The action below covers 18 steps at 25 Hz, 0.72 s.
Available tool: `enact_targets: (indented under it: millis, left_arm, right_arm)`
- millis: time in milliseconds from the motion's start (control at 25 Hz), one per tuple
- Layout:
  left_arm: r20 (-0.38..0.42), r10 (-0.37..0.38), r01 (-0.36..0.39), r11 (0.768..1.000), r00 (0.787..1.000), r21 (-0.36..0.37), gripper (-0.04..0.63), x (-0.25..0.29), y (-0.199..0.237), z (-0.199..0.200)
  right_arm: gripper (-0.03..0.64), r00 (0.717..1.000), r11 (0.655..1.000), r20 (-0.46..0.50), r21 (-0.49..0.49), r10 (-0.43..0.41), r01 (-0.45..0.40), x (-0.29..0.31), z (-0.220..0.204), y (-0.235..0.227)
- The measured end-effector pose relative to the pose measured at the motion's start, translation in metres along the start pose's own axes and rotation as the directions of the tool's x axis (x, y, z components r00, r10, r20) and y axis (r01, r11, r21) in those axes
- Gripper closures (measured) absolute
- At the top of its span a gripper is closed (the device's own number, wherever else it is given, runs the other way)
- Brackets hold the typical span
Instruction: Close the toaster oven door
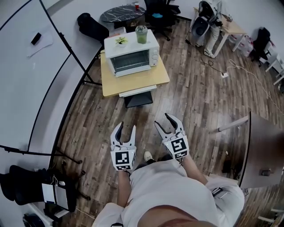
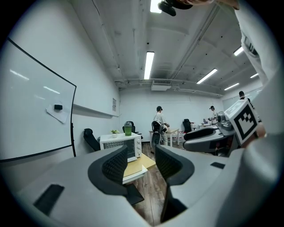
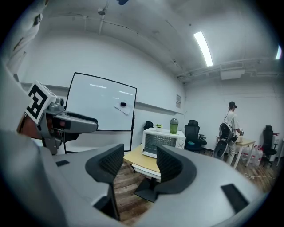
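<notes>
Evidently idle, left gripper (image 1: 126,127) and right gripper (image 1: 161,119) hold jaws slightly apart, empty. The toaster oven (image 1: 132,54) stands well ahead, beyond reach.

Dark wood-plank floor (image 1: 191,97) laid throughout. Large whiteboard on black stand (image 1: 26,66) set along left side. Small square light-wood table (image 1: 133,84) placed beside stand. Black office chairs (image 1: 159,15) and round dark-topped table (image 1: 122,13) seen behind it. Light wooden desk (image 1: 233,27) set far right. White walls (image 2: 186,104) lit by long ceiling strip lights (image 2: 148,64).
</notes>
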<state>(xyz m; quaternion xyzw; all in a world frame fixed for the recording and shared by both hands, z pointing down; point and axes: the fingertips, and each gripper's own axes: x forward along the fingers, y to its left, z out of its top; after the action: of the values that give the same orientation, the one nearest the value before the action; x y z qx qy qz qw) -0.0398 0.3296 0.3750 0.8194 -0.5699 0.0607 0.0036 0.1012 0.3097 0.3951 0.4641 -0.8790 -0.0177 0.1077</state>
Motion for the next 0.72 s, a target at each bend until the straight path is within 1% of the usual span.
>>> enact_targets:
  millis: [400, 720]
  left_arm:
    - [-0.002, -0.013, 0.013, 1.0, 1.0, -0.005, 0.407, 0.027, 0.027, 0.002]
    - [-0.009, -0.02, 0.02, 1.0, 1.0, -0.011, 0.403, 0.053, 0.04, -0.001]
  right_arm:
    - [0.383, 1.0, 1.0, -0.014, 0.002, -0.012, 0.012, 0.034, 0.005, -0.008]
    - [0.383, 0.999, 1.0, -0.03, 0.002, -0.026, 0.026, 0.059, 0.003, -0.023]
